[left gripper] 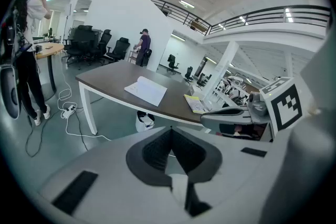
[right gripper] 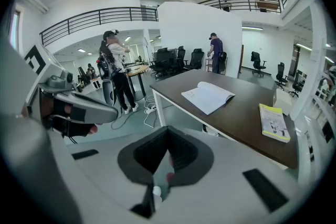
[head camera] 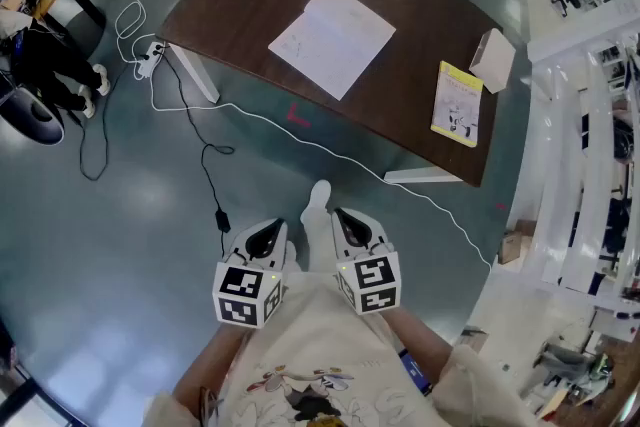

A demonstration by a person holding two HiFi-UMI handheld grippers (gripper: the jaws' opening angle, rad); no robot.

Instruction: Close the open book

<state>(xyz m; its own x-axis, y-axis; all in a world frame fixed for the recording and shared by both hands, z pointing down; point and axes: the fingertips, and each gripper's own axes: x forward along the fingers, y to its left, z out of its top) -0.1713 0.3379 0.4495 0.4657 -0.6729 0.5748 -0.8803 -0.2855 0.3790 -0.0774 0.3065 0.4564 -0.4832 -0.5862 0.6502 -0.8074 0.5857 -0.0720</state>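
Observation:
The open book [head camera: 332, 40] lies flat with white pages up on the dark brown table [head camera: 420, 15], far ahead of both grippers. It also shows in the left gripper view as the open book [left gripper: 146, 90] and in the right gripper view as the open book [right gripper: 208, 96]. My left gripper [head camera: 266, 233] and right gripper [head camera: 347, 220] are held side by side close to my body, over the floor and short of the table. Both are shut with nothing between the jaws, as seen at the left gripper [left gripper: 169, 129] and the right gripper [right gripper: 167, 129].
A yellow book [head camera: 457, 103] and a white box [head camera: 493, 60] sit at the table's right end. White cables [head camera: 300, 140] and a power strip [head camera: 148, 61] lie on the floor before the table. White shelving [head camera: 590, 165] stands on the right. A person [right gripper: 116, 77] stands on the left.

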